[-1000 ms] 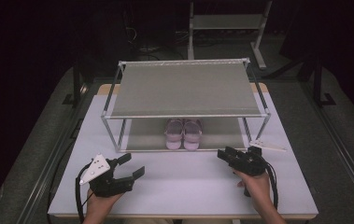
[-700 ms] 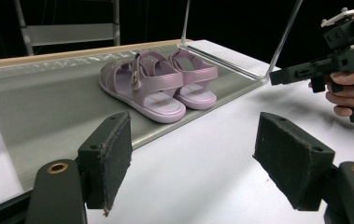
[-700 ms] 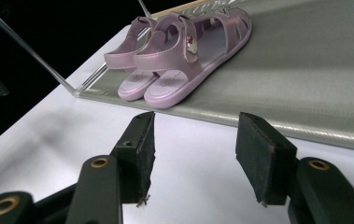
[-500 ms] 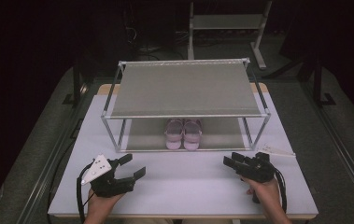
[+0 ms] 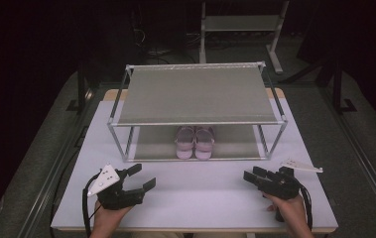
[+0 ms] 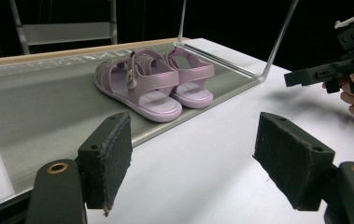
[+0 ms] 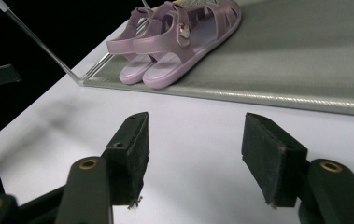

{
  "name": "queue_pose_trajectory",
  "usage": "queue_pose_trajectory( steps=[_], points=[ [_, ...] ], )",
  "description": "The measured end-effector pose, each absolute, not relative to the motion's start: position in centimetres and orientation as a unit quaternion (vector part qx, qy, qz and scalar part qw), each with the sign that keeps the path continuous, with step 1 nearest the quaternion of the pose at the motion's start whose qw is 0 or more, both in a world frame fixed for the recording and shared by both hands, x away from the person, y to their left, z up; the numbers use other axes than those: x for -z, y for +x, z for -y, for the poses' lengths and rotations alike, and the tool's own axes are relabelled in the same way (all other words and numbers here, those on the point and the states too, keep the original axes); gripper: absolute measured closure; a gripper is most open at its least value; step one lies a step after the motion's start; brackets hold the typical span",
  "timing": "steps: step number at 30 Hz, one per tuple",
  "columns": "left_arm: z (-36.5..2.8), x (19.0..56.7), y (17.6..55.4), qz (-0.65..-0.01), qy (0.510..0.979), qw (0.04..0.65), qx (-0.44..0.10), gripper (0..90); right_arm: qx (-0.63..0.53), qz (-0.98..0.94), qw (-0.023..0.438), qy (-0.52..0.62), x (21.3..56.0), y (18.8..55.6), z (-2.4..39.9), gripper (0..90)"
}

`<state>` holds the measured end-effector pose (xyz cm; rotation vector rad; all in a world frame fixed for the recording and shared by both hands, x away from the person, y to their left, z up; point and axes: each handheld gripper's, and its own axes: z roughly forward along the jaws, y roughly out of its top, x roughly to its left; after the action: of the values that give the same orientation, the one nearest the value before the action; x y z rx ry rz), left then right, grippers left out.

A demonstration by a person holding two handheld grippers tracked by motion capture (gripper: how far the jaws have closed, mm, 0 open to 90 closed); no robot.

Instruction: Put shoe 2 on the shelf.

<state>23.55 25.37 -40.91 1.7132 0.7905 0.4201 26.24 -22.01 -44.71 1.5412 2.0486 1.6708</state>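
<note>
Now | sandals [image 5: 195, 142] on rack's [image 5: 195, 123] lower shelf, heels facing surface [image 5: 195, 198] | 1 o'clock of left claw [image 5: 137, 181], 11 o'clock of right claw [image 5: 253, 174] | both released, right's jaws just widening, empty

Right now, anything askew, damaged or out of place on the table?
Nothing damaged or spilled. The pink sandals sit paired and square on the rack's lower shelf. One oddity: a loose white three-cornered plate lies on the table by the rack's front right leg, beside the right gripper.
</note>
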Motion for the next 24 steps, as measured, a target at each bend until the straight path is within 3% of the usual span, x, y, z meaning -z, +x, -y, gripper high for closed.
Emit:
queue_pose_trajectory(
  steps=[18,24],
  points=[
    [-25.2,40.9,23.5,-0.335,0.730,0.570,-0.175,27.3,-0.550,-0.665,0.038,0.504,44.7,25.3,23.5,35.5],
    [-25.3,40.9,23.5,-0.334,0.729,0.571,-0.175,27.3,-0.552,-0.658,0.046,0.510,44.6,24.9,24.0,29.6]
  ],
)
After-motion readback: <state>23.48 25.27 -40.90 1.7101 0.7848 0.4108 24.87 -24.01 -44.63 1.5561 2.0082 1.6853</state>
